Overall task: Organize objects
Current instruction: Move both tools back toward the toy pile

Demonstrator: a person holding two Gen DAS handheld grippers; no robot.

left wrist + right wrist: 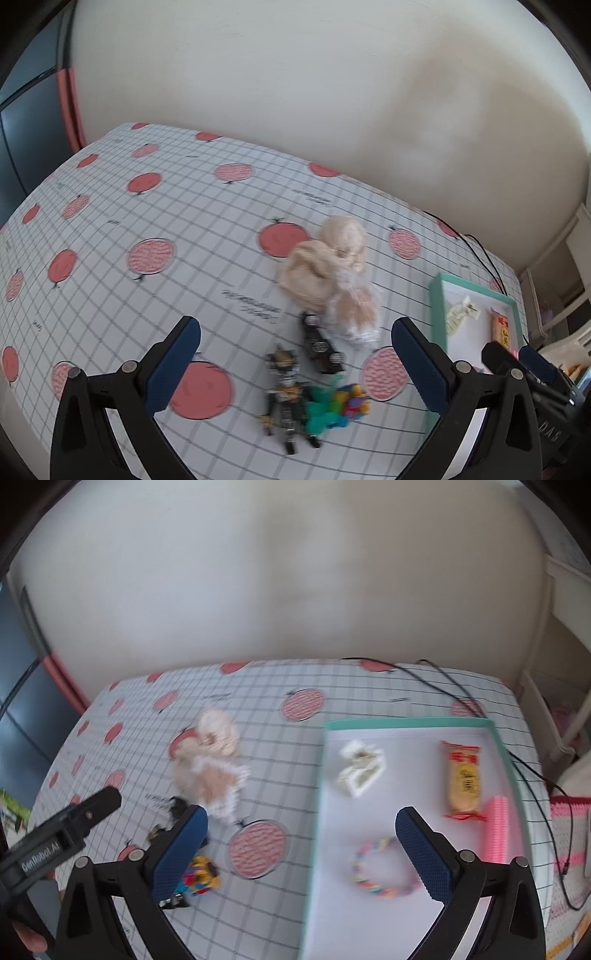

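Toy figure (286, 397) beside colorful toy (341, 404).

Toys (291, 395) left of tray (406, 724) with snack (463, 780)

A plain cream wall (295, 572) rises beyond the worktop (332, 686); white shelving (554, 635) stands to the right, daylight mottling the wall.

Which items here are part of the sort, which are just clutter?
Job: teal tray holding hair claw, snack packet, bead bracelet, pink comb; loose action figure, beige plush, colourful toy.
Clutter: black cable, patterned tablecloth.
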